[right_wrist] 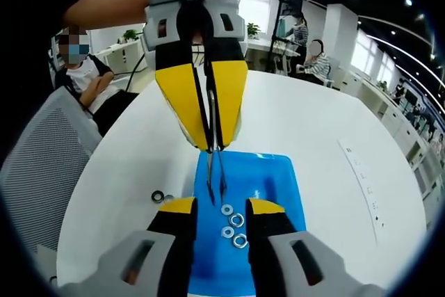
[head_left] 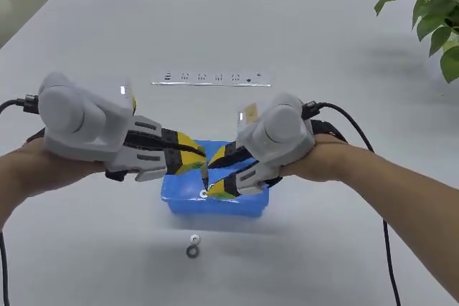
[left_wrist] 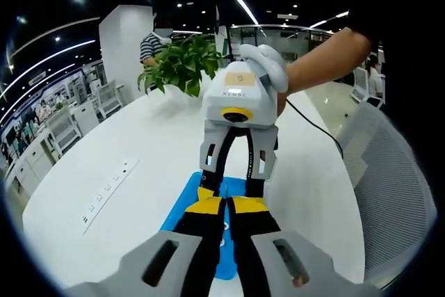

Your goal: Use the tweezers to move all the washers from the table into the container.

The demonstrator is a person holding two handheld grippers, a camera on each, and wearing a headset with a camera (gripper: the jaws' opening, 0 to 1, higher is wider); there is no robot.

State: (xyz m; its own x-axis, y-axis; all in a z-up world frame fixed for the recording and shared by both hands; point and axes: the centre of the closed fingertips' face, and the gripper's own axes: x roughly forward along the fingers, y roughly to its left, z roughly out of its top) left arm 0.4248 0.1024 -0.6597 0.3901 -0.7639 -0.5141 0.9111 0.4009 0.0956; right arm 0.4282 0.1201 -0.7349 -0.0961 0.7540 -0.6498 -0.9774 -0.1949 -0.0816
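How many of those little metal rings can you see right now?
6. Four washers lie clustered in the blue container; two more lie close together on the table beside it. Others may be hidden inside the container.

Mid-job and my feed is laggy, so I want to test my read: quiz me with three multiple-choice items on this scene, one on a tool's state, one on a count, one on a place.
1. The left tool is: A. open and empty B. shut on a bolt C. shut on the tweezers
2. Washers lying in the blue container: A. one B. four C. seven
3. The loose washers lie: A. on the table beside the container B. stacked on the container's rim C. hanging on the tweezers

Answers: 1 C, its jaws clamp the tweezers, whose tips point down into the container. 2 B, the right gripper view shows four. 3 A, two rest on the white top just outside the container's wall.
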